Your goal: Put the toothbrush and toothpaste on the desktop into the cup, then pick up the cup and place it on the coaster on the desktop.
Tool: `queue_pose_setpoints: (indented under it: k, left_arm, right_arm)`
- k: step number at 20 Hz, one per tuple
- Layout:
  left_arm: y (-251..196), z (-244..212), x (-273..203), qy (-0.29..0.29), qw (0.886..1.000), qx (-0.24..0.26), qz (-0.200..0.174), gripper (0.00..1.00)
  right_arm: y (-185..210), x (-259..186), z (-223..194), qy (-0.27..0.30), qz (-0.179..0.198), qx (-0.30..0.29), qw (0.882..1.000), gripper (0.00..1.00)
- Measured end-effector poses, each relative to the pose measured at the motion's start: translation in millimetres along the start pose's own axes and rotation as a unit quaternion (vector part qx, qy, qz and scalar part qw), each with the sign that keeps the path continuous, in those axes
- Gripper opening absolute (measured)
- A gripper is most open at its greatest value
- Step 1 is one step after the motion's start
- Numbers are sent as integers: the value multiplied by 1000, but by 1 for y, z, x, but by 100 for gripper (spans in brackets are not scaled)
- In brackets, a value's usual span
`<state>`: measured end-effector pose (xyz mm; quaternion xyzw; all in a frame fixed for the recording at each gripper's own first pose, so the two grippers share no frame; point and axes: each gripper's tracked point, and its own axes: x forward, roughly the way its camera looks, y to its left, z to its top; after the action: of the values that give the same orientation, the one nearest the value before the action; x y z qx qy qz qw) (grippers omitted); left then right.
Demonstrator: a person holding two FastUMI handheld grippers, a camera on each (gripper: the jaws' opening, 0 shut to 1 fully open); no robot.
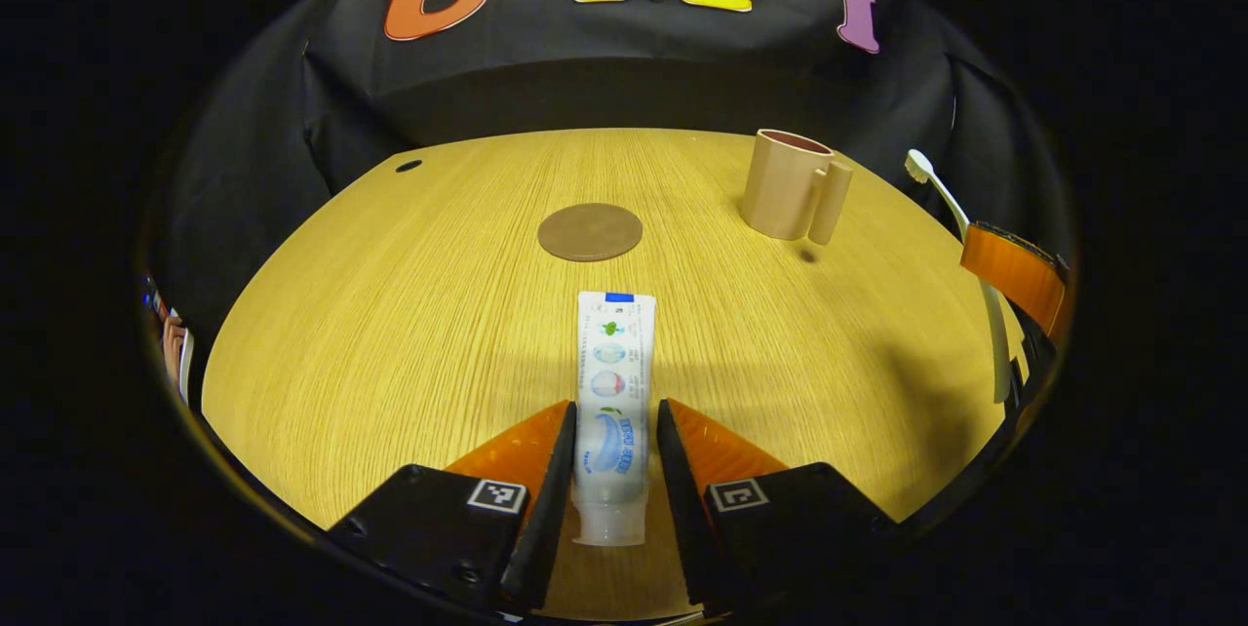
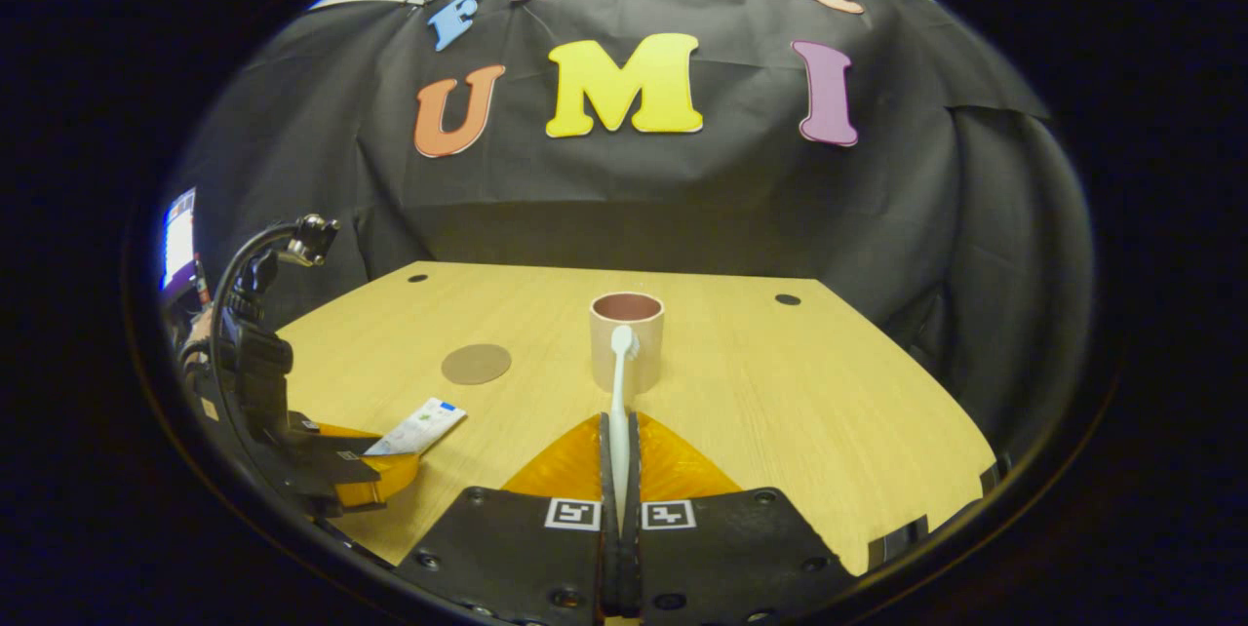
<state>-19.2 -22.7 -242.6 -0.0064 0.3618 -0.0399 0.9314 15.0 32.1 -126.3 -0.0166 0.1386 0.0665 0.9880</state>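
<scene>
In the left gripper view our left gripper [image 1: 612, 431] straddles the one toothpaste [image 1: 614, 392] near the desktop [image 1: 390, 314] front edge — jaws apart, seemingly not yet pressing. One coaster [image 1: 590, 231] lies mid-desktop.

In the right gripper view our right gripper [image 2: 620, 431] clamps the one toothbrush [image 2: 620, 392] — next, over the single cup [image 2: 626, 338].

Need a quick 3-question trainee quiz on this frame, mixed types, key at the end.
1. True or false: the toothbrush is already in the cup.
2. The left gripper has its fingers either side of: A) coaster B) toothpaste C) cup
3. Fill in: the coaster lies on the ___ with nothing on it.

Key: 1 false, the right gripper holds it short of the cup. 2 B, the toothpaste. 3 desktop.
</scene>
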Motion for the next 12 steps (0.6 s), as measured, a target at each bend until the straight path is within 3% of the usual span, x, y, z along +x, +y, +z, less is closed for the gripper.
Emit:
queue_pose_setpoints:
  k: [3, 4, 5, 12]
  left_arm:
    - [1, 1, 1, -12, 1000, -10, -5, 45]
    - [-1, 2, 2, -20, 1000, -16, -9, 48]
    - [-2, 5, 1, -33, 999, -19, -12, 43]
    - [-1, 42, -24, -132, 991, -4, 9, 42]
  right_arm:
    - [-2, -2, 3, -4, -3, 1, 1000, 1]
    - [-3, -3, 5, -6, -4, 2, 1000, 1]
    - [-4, -4, 7, -9, -5, 3, 1000, 1]
    - [-13, -10, 40, -46, -17, 7, 999, 1]
